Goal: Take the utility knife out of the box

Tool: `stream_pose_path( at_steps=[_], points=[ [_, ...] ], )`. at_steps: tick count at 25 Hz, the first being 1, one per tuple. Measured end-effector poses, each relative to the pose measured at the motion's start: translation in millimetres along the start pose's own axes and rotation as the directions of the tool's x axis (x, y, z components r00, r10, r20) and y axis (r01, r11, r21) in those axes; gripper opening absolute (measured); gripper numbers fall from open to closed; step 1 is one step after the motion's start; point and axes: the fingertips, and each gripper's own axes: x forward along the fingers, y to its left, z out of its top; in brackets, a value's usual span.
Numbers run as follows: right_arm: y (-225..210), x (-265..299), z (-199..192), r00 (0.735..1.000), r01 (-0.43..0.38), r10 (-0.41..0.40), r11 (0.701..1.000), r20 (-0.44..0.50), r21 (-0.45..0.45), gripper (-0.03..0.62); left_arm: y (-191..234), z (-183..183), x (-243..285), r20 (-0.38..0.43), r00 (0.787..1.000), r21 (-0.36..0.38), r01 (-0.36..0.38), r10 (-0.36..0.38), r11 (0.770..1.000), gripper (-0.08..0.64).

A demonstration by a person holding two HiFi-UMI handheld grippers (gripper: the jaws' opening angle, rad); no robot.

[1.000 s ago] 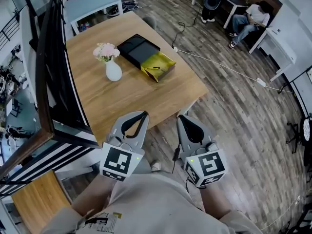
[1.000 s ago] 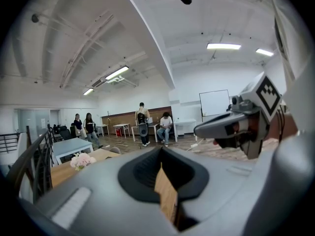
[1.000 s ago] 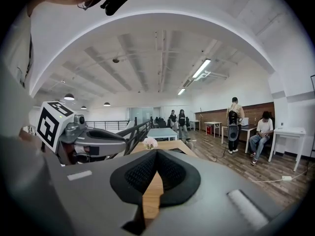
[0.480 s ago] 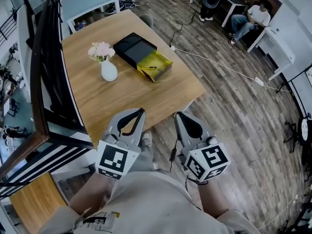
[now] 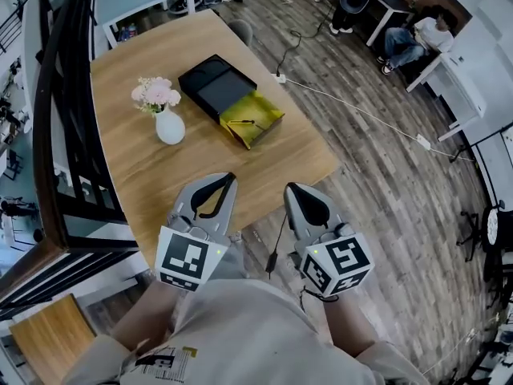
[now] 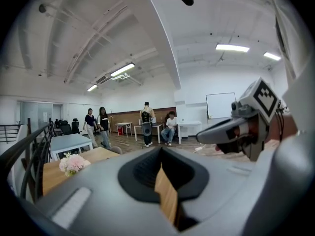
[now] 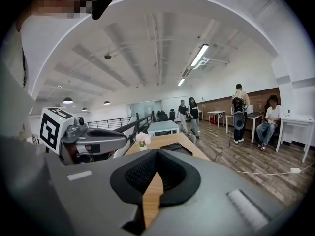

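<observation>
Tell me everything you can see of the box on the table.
The box is flat and rectangular, lying open and diagonal on the wooden table, near its right edge. It has two adjoining parts: a matt black half farther off and a shiny yellow half nearer the edge. A slim dark object lies in the yellow half, too small to identify. Only the tabletop touches the box otherwise; the white vase stands apart at its left.

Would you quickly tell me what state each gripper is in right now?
Left gripper: jaws closed, holding nothing.
Right gripper: jaws closed, holding nothing.
</observation>
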Motion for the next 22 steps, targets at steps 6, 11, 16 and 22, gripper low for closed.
stream_pose_path(
  at_steps=[6, 11, 16, 22],
  points=[
    [-24.1, 62.8, 24.1, 0.999, -0.016, 0.016, 1.000, -0.039, -0.004, 0.002, 47.5, 8.6, 45.4, -0.013, 1.000, -0.026, 0.000, 0.000, 1.000, 0.003],
    [-39.9, 127.0, 52.9, 0.998, -0.007, 0.002, 0.998, -0.070, -0.068, 0.002, 102.2, 16.8, 79.8, -0.019, 1.000, -0.014, -0.019, 0.019, 1.000, 0.003],
    [-48.2, 170.9, 63.2, 0.996, -0.020, 0.011, 0.994, -0.091, -0.105, 0.002, 135.5, 7.3, 96.0, -0.030, 0.999, -0.052, -0.043, 0.042, 0.998, 0.003],
    [-58.2, 197.3, 62.5, 0.993, -0.023, 0.010, 0.993, -0.114, -0.114, 0.002, 158.2, -0.4, 105.7, -0.042, 0.998, -0.067, -0.057, 0.054, 0.996, 0.003]
  ],
)
